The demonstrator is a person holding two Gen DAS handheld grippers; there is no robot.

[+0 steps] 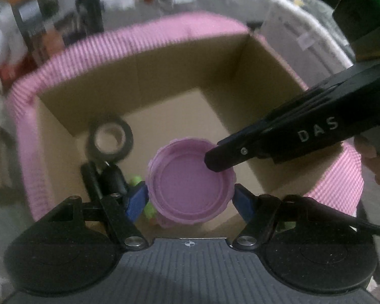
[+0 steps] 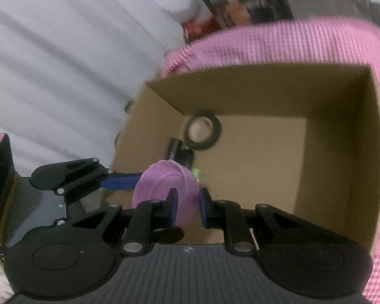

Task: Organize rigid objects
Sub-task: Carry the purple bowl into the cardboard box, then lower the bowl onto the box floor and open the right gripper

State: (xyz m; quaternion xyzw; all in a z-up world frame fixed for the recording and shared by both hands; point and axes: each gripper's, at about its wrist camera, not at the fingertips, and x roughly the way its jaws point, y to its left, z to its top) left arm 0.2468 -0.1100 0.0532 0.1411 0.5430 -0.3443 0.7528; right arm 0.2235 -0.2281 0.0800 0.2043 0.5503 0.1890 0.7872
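Observation:
A round purple lid (image 1: 190, 185) hangs over the open cardboard box (image 1: 164, 81), hollow side towards the left wrist camera. My left gripper (image 1: 190, 201) spans its full width, with a blue pad (image 1: 136, 200) pressed on each side. My right gripper (image 2: 188, 207) is shut on the lid's (image 2: 164, 185) rim, and its black tips (image 1: 215, 159) show at the lid's upper right in the left wrist view. In the right wrist view the left gripper's blue finger (image 2: 121, 183) reaches the lid from the left.
The box (image 2: 337, 152) is wrapped outside in pink checked fabric (image 1: 139, 43). On its floor lie a black tape roll (image 1: 111, 139), a black object (image 1: 101, 177) and something green (image 1: 149, 210). White cloth (image 2: 50, 76) lies left of the box. Blurred shelves stand behind.

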